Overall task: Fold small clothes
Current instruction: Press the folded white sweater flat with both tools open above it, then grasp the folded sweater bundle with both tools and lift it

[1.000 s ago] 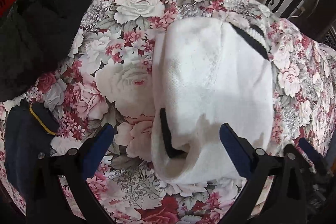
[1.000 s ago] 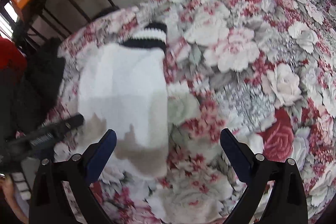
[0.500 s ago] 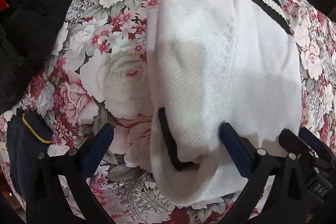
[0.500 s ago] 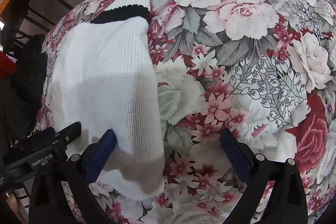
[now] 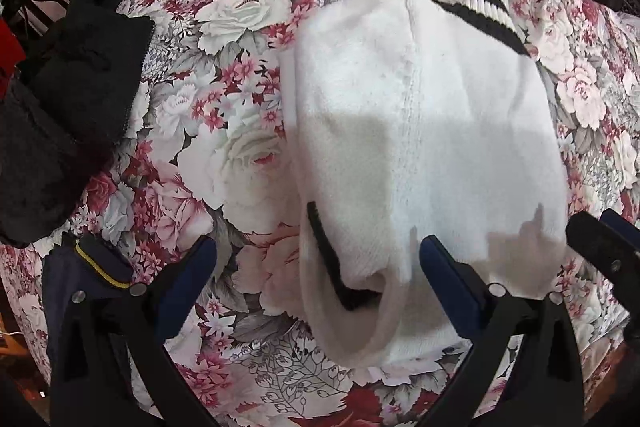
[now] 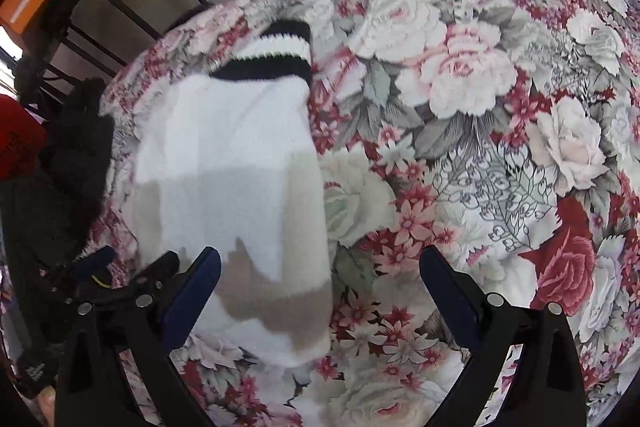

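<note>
Your left gripper is spread wide and holds nothing; your right gripper gapes the same, empty. Between them the folded white sock, fuzzy knit with black-striped ribbed cuffs, lies flat on the floral cloth.

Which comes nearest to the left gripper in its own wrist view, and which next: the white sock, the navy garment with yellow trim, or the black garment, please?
1. White sock, beside the left gripper's right jaw.
2. Navy garment, by the left jaw.
3. Black garment, far left edge.
</note>
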Demonstrator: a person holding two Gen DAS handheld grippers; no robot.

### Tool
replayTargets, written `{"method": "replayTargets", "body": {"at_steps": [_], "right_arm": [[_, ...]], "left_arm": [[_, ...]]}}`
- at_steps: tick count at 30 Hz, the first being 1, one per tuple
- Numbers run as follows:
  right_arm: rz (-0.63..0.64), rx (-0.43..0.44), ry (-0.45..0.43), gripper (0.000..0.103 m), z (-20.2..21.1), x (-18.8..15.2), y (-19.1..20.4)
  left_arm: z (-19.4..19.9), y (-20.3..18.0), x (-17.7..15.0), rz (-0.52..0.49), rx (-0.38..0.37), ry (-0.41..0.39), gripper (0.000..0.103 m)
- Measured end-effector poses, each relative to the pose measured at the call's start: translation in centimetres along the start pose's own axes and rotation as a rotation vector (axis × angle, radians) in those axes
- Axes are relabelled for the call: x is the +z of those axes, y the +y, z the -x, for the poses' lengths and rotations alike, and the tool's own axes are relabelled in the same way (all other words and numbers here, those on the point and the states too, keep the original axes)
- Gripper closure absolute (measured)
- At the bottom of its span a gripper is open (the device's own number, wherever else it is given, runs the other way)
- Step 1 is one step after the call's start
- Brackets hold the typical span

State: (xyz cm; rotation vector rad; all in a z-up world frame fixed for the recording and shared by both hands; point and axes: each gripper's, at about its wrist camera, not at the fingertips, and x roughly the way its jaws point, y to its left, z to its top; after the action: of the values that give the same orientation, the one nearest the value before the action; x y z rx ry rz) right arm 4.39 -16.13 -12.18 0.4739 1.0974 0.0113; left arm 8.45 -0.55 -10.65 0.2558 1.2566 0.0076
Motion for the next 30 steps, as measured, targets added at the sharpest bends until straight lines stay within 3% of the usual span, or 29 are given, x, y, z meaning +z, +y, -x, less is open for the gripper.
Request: {"method": "replayTargets", "body": {"at_steps": [7,19,30], "right_arm": [[-0.004,0.031,-0.033,0.004,0.6,0.3,-0.2],[0.049,-0.028,0.041,0.004,-3.1,-0.3,0.1],[0.028,-0.005,0.061,0.004,-3.7,-0.4,-0.3]], "left_arm": [[-0.2,0.1,0.1,0.014,-0.018,-0.013,0.004],[-3.0,0.6,0.7,0.019,-0.062,0.006,0.004],[-3.5,1.6,1.1,0.032,-0.092,0.025,0.004]]}}
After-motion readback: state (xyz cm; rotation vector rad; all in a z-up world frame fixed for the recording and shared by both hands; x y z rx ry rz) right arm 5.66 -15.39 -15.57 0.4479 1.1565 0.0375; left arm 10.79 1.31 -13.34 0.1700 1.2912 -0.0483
